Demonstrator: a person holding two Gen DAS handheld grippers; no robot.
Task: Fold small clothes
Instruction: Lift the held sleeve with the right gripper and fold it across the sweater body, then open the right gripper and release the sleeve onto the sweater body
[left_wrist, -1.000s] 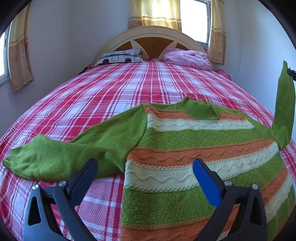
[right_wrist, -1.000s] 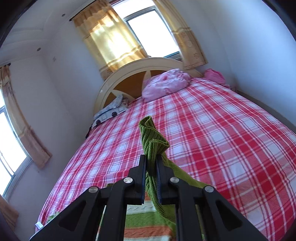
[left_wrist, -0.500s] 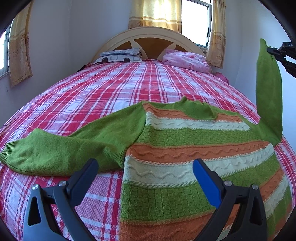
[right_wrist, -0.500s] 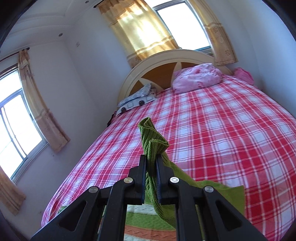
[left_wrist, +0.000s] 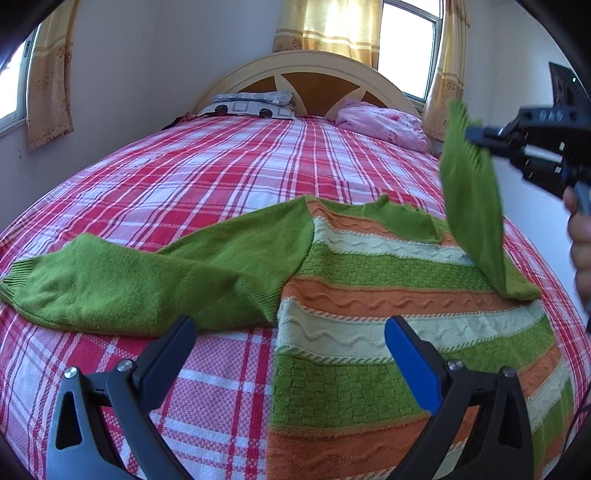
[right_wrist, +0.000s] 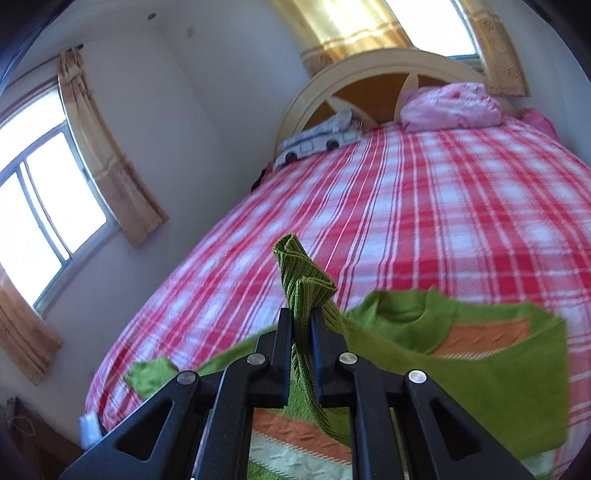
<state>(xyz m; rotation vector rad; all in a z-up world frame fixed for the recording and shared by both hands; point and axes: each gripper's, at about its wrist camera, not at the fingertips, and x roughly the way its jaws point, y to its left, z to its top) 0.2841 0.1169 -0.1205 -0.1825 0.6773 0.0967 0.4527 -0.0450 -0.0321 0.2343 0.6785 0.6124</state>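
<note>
Striped sweater (left_wrist: 388, 314) lying flat near bed (left_wrist: 221, 177) foot edge. Right gripper (right_wrist: 301, 325) clamping green sleeve cuff (right_wrist: 303, 280), holding it above sweater body. Left gripper (left_wrist: 290, 332) hovering, jaws apart, gripping nothing.

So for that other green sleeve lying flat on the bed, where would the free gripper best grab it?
Probably the ribbed cuff at the far end of the flat sleeve, approached from above and outside. It lies spread and unobstructed, and lifting the tip lets the open left gripper carry it over the sweater.
</note>
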